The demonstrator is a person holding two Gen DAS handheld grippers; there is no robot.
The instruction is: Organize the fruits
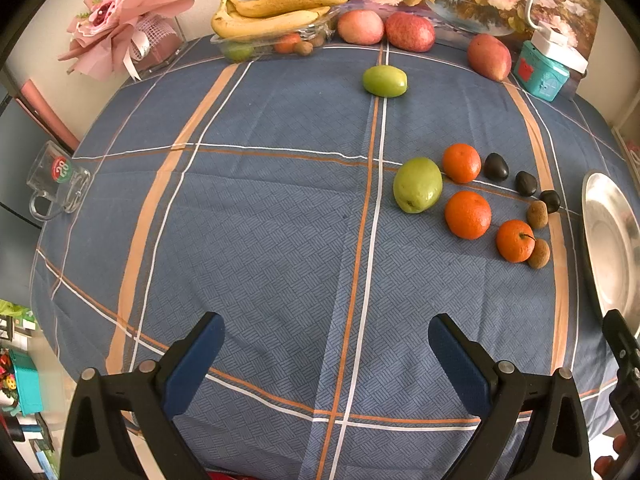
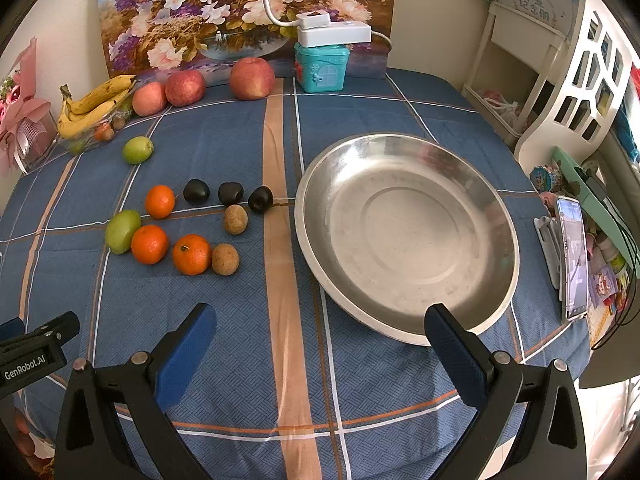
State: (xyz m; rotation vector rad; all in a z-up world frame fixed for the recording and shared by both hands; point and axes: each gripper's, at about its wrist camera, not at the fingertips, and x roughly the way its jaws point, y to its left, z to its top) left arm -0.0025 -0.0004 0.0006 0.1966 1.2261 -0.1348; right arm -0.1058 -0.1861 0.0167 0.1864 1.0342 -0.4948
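The steel dish (image 2: 404, 236) sits bare on the blue plaid tablecloth (image 2: 224, 320), nothing in it. At the far edge of the cloth, well left of the dish, a clear glass tray (image 1: 276, 38) carries a bunch of bananas (image 1: 272, 12), with a few small fruits under them that the glass blurs too much to count.

Just left of the dish lies the loose cluster: three tangerines (image 2: 151, 244), three dark fruits (image 2: 231, 193) in a row, two brown fruits (image 2: 235, 219) nearest the dish, and one green fruit (image 2: 122, 231) at the cluster's far side. A second green fruit (image 2: 137, 149) lies apart, toward the tray. Three red apples (image 2: 252, 78) line the back edge beyond the dish, beside a teal tin (image 2: 322, 67).

The left gripper (image 1: 326, 354) hangs spread wide above bare cloth, holding and touching nothing. The right gripper (image 2: 320, 346) is likewise wide apart and holds nothing, one fingertip (image 2: 444, 330) over the dish's near rim; contact is unclear.
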